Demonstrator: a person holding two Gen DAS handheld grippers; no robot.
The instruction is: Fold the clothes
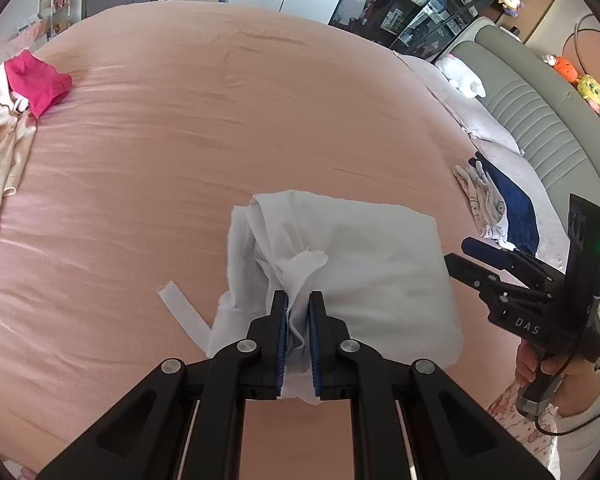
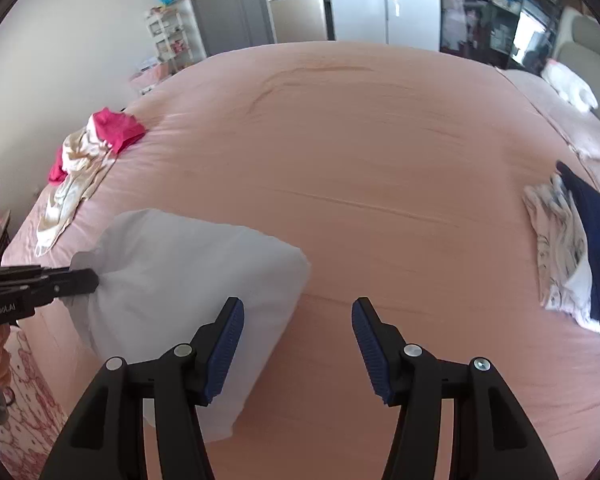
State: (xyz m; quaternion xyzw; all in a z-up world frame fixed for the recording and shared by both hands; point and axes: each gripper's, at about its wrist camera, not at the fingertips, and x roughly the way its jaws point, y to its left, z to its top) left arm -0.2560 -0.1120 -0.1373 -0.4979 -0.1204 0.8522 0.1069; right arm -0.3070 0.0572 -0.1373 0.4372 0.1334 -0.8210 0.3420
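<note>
A folded white garment (image 1: 364,256) lies on the pink bedsheet (image 1: 204,128) near the bed's front edge. My left gripper (image 1: 299,300) is shut on a bunched edge of that white garment, cloth pinched between its blue pads. In the right wrist view the same white garment (image 2: 180,276) sits at lower left, with the left gripper (image 2: 88,280) clamped on its left side. My right gripper (image 2: 298,312) stands open just right of the garment, nothing between its fingers; its left finger overlaps the cloth's edge in view. The right gripper (image 1: 466,256) also shows at the right in the left wrist view.
A pile of pink and cream clothes (image 1: 16,96) lies at the bed's left side. Folded navy and patterned clothes (image 2: 576,248) are stacked at the right. A grey headboard (image 1: 540,128) with plush toys runs along the right. Shelves and a door stand beyond the bed.
</note>
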